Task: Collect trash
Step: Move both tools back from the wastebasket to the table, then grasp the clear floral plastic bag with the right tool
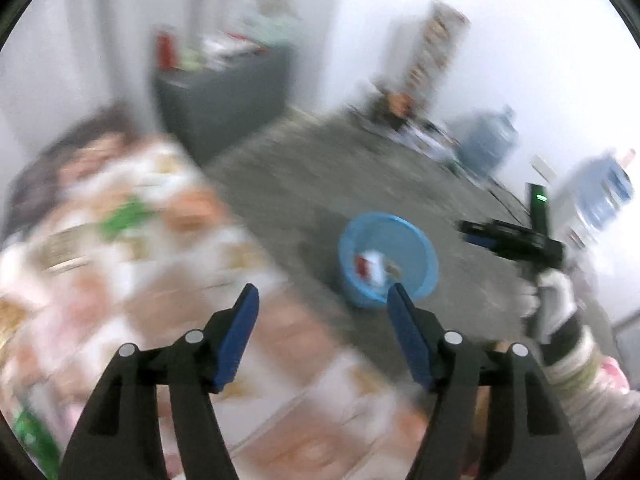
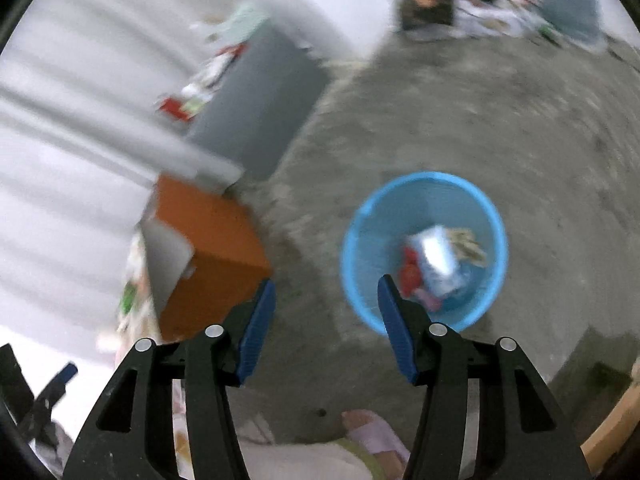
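A light blue round bin (image 1: 386, 258) stands on the grey floor, also in the right wrist view (image 2: 424, 248). Inside it lie a white and blue packet (image 2: 438, 264), a red wrapper (image 2: 410, 272) and some crumpled paper (image 2: 468, 244). My left gripper (image 1: 322, 294) is open and empty, above the edge of a patterned table (image 1: 132, 264). My right gripper (image 2: 326, 286) is open and empty, above the floor just left of the bin. The right gripper also shows in the left wrist view (image 1: 472, 234), to the right of the bin. Both views are motion-blurred.
Green wrappers (image 1: 124, 216) and other blurred items lie on the patterned table. A grey cabinet (image 1: 224, 96) with clutter on top stands by the wall. An orange box (image 2: 208, 256) sits left of the bin. Water jugs (image 1: 486, 146) stand at the far right. My foot (image 2: 370, 430) is below.
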`<action>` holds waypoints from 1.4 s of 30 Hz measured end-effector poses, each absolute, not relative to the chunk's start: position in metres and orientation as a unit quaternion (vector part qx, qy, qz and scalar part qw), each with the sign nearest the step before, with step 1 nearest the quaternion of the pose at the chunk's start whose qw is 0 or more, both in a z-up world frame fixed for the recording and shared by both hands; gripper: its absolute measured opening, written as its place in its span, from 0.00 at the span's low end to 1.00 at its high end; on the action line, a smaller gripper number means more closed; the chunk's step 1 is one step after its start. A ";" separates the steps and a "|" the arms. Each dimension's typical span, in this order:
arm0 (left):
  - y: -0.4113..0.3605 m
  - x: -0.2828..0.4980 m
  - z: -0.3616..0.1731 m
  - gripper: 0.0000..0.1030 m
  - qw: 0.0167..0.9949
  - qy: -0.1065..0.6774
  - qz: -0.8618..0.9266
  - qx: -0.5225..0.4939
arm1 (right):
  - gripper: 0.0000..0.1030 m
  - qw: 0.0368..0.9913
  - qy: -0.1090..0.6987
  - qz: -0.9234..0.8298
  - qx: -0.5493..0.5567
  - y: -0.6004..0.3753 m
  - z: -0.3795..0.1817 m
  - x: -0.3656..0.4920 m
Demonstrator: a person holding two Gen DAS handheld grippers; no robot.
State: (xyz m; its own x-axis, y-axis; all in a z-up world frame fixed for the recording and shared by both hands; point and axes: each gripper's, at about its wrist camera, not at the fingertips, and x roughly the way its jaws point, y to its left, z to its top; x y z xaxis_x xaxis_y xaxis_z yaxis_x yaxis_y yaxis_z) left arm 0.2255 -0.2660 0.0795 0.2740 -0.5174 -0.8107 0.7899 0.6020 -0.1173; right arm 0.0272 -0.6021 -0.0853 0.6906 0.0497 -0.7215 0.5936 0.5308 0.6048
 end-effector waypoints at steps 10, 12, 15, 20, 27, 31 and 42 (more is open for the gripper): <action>-0.047 0.232 0.088 0.68 0.849 0.441 -0.287 0.048 | 0.56 0.838 0.399 -0.004 0.372 -0.484 -0.019 0.117; -0.030 0.227 0.078 0.68 0.843 0.453 -0.287 0.042 | 0.56 0.837 0.407 0.027 0.363 -0.461 -0.012 0.134; -0.019 0.220 0.061 0.68 0.832 0.470 -0.291 0.044 | 0.57 0.838 0.420 0.066 0.341 -0.423 0.000 0.159; -0.014 0.223 0.041 0.68 0.808 0.500 -0.311 0.022 | 0.57 0.835 0.435 0.118 0.315 -0.370 0.011 0.193; -0.004 0.222 0.035 0.68 0.799 0.504 -0.327 -0.018 | 0.57 0.818 0.459 0.172 0.299 -0.304 0.012 0.262; 0.003 0.213 0.037 0.68 0.829 0.470 -0.303 -0.014 | 0.57 0.793 0.489 0.176 0.320 -0.281 -0.008 0.310; 0.018 0.189 0.024 0.66 0.865 0.423 -0.270 -0.030 | 0.56 0.716 0.547 0.123 0.416 -0.267 -0.079 0.397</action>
State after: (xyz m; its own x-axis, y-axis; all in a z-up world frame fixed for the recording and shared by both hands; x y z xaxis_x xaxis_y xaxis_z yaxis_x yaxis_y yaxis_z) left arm 0.1885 0.0177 0.0237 0.4971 -0.4926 -0.7143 0.4412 0.8523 -0.2808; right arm 0.3975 -0.2665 -0.0794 0.3708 0.6315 -0.6810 0.2782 0.6240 0.7302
